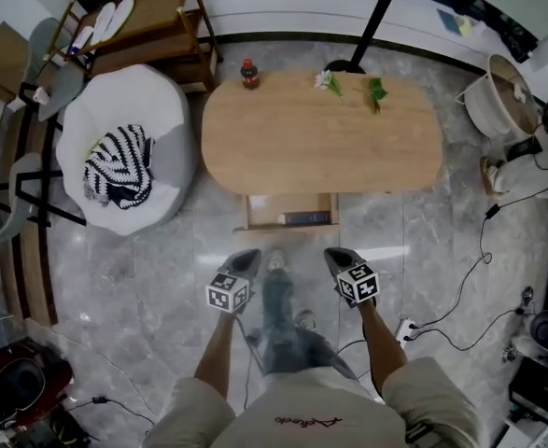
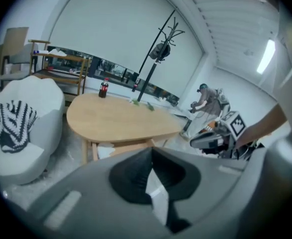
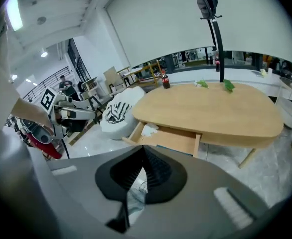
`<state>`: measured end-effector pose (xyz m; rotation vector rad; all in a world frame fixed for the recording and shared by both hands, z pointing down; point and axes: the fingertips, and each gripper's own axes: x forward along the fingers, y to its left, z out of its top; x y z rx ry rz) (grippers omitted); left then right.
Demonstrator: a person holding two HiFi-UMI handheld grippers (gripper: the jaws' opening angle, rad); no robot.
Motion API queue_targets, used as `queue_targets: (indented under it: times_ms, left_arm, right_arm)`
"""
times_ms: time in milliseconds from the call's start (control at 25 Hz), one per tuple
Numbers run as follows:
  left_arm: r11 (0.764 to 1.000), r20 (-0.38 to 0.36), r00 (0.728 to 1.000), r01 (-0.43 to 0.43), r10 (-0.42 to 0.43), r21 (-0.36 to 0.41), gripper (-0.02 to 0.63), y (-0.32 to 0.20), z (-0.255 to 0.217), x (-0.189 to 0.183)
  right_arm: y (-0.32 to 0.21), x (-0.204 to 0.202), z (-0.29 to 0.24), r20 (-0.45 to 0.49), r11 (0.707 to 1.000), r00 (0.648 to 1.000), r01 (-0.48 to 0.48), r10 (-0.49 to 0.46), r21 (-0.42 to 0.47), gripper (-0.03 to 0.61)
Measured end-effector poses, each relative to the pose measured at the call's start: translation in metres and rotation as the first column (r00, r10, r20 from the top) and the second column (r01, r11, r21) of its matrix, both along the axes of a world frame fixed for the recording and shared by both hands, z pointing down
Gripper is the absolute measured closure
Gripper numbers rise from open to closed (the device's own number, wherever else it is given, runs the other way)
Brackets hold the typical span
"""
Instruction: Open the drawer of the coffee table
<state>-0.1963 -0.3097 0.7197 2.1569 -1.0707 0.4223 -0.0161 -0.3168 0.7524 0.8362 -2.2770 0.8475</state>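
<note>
Two grippers, the left gripper (image 1: 244, 261) and right gripper (image 1: 337, 259), are closed and empty, near the open drawer (image 1: 288, 215) of the coffee table (image 1: 320, 138).

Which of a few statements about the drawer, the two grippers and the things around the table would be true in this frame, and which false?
1. The drawer of the coffee table stands pulled out. True.
2. The left gripper grips the drawer's front. False: its jaws are shut on nothing, and it is apart from the table.
3. The right gripper has its jaws together and empty. True.
4. The bottle lies on its side in the drawer. False: it stands upright on the coffee table, near the far edge.
5. A striped cloth lies on the white beanbag. True.
</note>
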Motion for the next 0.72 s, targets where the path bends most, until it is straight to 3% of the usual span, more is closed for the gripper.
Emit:
queue_targets:
  times_ms: [360,720]
  left_arm:
    - [0.99,-0.012,1.0,-0.008,0.01,0.144,0.614,-0.017,-0.143,0.026]
    - [0.947,-0.018,1.0,0.004,0.001,0.321,0.614,0.001,-0.254,0.06]
  right_arm:
    - [-0.018,0.008,-0.135,0.071,0.986,0.995,-0.077,0.067,0.149,0.575]
    - [0.005,0.043,-0.236,0.097,0.944,0.993,-0.088,0.06,0.317,0.575]
